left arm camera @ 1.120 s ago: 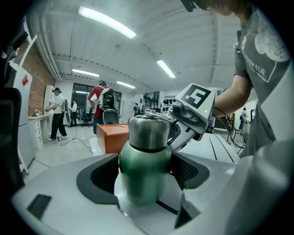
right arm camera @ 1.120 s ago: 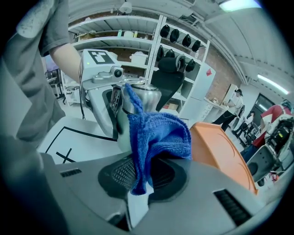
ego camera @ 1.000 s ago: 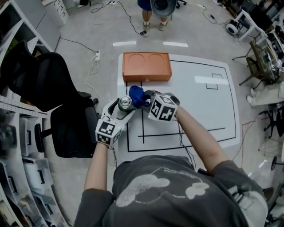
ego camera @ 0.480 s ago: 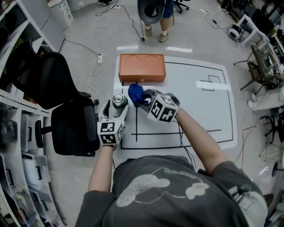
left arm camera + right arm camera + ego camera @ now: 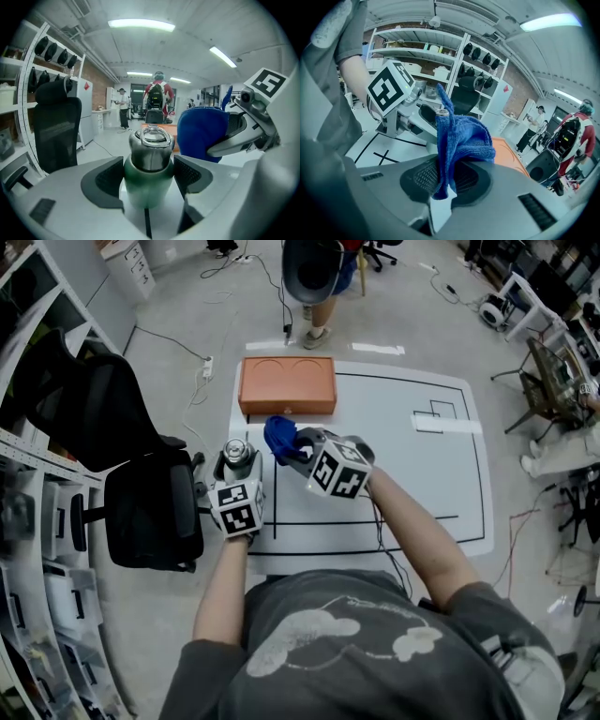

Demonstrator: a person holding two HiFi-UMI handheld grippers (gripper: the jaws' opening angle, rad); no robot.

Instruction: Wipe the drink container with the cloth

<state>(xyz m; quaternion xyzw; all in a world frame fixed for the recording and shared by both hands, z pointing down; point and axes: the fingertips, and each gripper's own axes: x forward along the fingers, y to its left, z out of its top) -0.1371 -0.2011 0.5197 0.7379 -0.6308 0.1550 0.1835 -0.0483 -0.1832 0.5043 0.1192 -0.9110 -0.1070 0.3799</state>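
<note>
Above near-left edge of white table [image 5: 412,474]: left gripper [image 5: 236,470] clamps green drink container [image 5: 149,183] at shoulder, upright, steel cap [image 5: 151,140] up, apparently off surface. Right gripper [image 5: 443,180] just beside it, jaws pinched on blue cloth [image 5: 466,136]; cloth near cap, contact not clear.

Risks:
- hard wipe shoves container sideways out of wide grip
- thin pinch lets cloth drag free
- the two grippers clash

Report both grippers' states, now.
Left gripper: closed on the green bottle, jaws just tightened slightly.
Right gripper: closed on the blue cloth.
</note>
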